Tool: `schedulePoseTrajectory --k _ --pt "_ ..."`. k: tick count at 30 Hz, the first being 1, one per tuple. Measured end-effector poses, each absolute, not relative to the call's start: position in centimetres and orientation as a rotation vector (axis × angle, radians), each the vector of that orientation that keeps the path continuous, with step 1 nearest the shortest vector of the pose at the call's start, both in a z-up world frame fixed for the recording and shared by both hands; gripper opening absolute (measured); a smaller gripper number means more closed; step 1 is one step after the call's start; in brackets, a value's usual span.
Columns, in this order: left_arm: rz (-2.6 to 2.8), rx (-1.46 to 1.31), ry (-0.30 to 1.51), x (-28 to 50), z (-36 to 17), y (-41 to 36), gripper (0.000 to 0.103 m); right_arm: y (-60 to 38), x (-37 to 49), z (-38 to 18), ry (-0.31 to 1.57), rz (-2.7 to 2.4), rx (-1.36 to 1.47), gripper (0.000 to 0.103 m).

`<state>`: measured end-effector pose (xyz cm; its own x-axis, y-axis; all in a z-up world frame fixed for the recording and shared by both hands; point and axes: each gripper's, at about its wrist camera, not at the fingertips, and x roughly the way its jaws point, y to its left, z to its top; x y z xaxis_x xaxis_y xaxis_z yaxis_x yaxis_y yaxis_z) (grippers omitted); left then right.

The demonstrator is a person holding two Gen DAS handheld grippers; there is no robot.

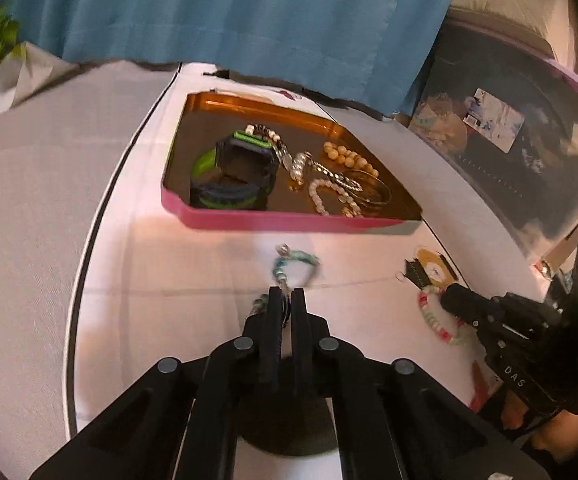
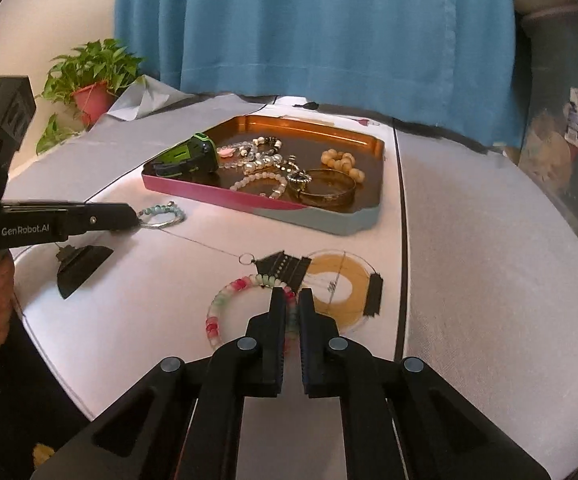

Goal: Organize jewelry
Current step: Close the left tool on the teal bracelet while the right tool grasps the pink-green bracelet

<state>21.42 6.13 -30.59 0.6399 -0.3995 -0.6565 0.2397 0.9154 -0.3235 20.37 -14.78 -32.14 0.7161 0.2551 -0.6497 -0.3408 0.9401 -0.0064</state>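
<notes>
On the white-clothed surface (image 2: 469,240) a shallow pink-rimmed metal tray (image 2: 249,196) already holds a green-strapped watch (image 2: 187,156), pearl strands and a gold bangle (image 2: 329,192). At about six o'clock from its near rim lies a teal beaded bracelet (image 1: 295,266), its loop stretched toward the tray; the left gripper (image 1: 287,296) has its jaws pinched shut on the near end. At four o'clock, the right gripper (image 2: 293,300) is clamped on a pink-and-green beaded bracelet (image 2: 225,308), lying flat beside a yellow printed disc (image 2: 349,280). Nothing blocks the tray.
</notes>
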Motion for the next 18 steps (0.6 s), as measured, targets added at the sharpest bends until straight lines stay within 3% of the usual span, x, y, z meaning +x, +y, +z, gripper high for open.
schedulePoseTrajectory --k 11,14,16,18 --pt "-0.395 -0.100 0.803 17.9 -30.0 3.9 0.004 -13.9 16.7 -31.6 0.710 0.376 -0.180 0.008" --pt "-0.398 -0.115 0.801 18.1 -30.0 4.1 0.018 -13.7 16.9 -31.8 0.701 0.361 -0.187 0.009" --pt "-0.404 -0.130 0.793 18.3 -29.9 4.2 0.039 -13.8 17.0 -31.9 0.695 0.354 -0.182 0.014" --pt "-0.394 -0.112 0.787 18.4 -29.9 4.0 0.040 -14.1 17.3 -31.9 0.696 0.355 -0.163 0.016"
